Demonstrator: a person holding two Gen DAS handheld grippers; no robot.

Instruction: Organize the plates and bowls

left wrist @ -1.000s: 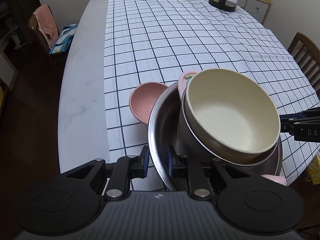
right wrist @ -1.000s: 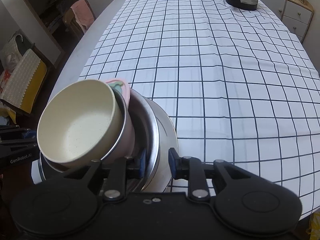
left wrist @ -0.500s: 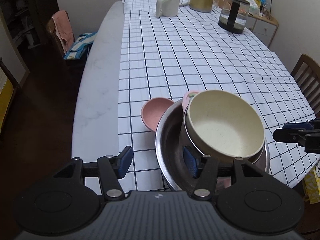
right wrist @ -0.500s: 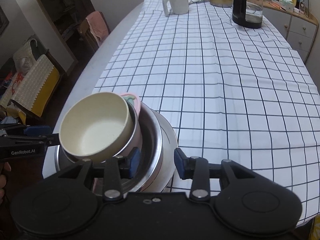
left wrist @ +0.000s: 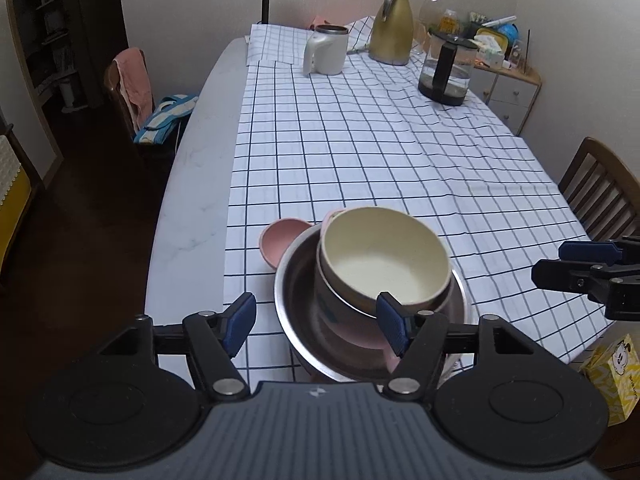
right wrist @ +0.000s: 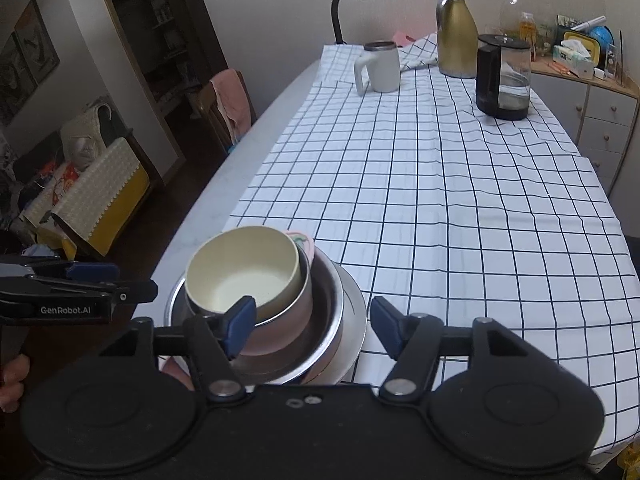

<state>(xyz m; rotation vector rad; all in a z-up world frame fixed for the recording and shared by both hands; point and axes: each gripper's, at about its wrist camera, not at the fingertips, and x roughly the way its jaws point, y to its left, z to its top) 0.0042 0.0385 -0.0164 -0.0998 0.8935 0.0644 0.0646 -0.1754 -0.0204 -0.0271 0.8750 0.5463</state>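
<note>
Bowls sit nested at the table's near edge: cream bowl (left wrist: pixel 384 264) inside the steel bowl (left wrist: pixel 296 312), a pink bowl (left wrist: pixel 276 240) just left. Left gripper (left wrist: pixel 316 322) and right gripper (right wrist: pixel 310 326) have just opened wide, lifted back, holding nothing. The stack looks released.
</note>
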